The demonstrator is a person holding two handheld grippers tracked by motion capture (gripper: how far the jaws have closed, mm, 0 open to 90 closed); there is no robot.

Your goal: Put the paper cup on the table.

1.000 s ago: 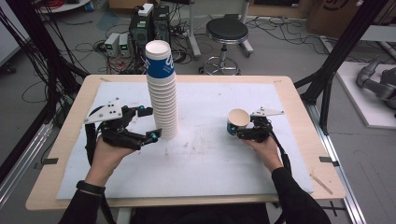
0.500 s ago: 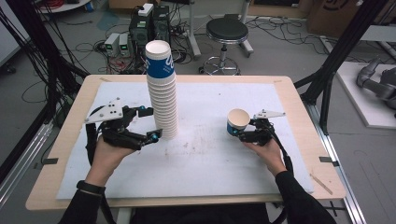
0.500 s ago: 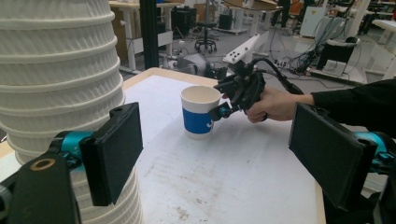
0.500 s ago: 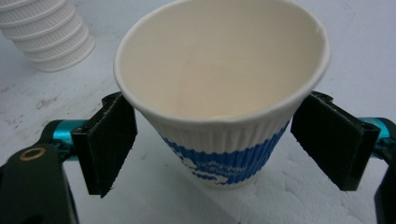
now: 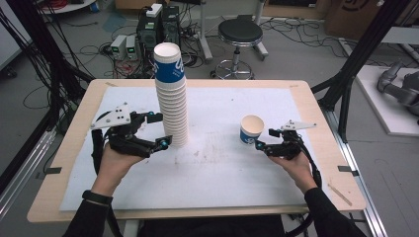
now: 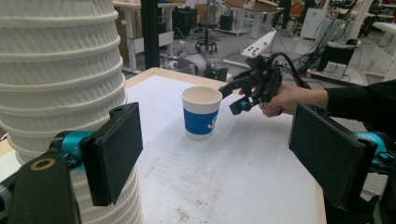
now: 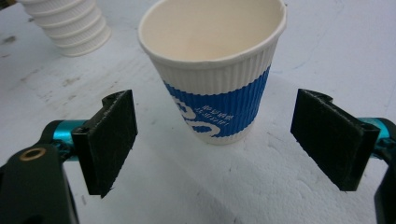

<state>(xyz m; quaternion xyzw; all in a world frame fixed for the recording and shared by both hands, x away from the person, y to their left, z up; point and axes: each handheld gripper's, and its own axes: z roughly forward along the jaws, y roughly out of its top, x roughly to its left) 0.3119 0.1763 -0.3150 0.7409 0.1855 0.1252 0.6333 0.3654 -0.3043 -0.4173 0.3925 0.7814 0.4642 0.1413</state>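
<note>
Right gripper (image 7: 212, 144) jaws clear of cup (image 7: 215, 70)

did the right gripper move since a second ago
Yes. The right gripper has backed off rightward, toward the table's right edge, away from the single cup, which stands where it was. Its jaws are open, clear of the cup.

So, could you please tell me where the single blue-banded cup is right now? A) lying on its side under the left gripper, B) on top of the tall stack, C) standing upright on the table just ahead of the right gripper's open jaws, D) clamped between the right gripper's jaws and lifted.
C: the single cup stands upright on the table, with the right gripper open and its jaws clear of it on either side.
</note>
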